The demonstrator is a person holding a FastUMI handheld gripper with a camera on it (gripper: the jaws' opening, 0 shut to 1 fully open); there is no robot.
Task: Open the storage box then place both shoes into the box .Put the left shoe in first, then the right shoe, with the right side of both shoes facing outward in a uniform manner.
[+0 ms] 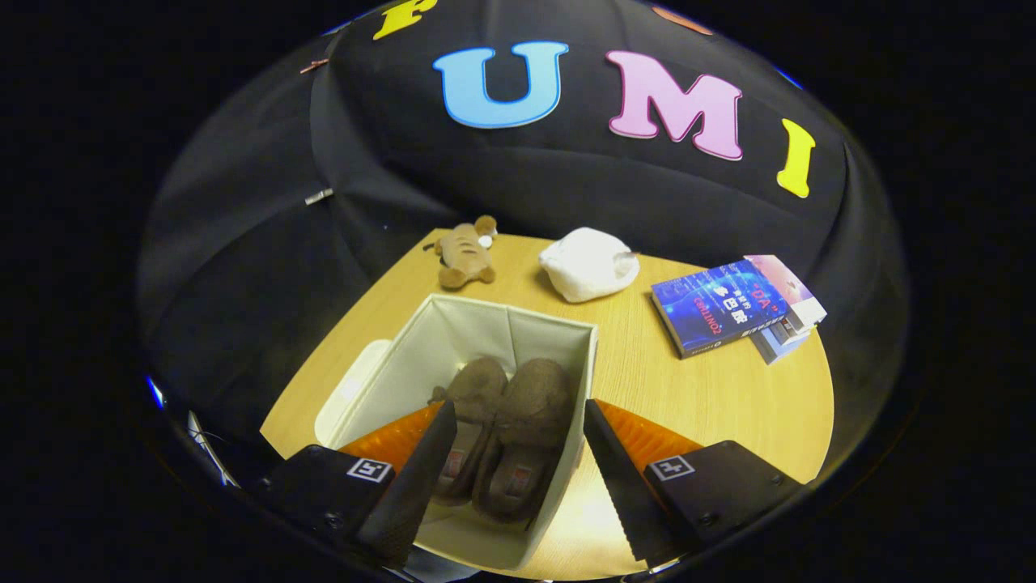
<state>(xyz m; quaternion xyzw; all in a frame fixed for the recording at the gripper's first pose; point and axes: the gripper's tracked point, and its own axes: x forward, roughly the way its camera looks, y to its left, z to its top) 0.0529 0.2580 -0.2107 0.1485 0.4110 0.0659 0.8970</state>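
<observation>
Claw [514, 470] released, fingers spread wide above the open box [453, 332], gripping nothing. Both brown shoes [506, 437] sit side by side inside the box, showing between the fingers. Box lid [348, 389] lies on the bench [712, 397] touching the box's far side wall. Beyond the box: plush toy [465, 255], white cloth bundle [589, 263], stacked books [728, 308].

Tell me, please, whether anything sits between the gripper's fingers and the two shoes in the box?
Nothing visible does. The gripper is open above the lidless storage box, and both shoes lie side by side inside, directly between its fingers.
</observation>
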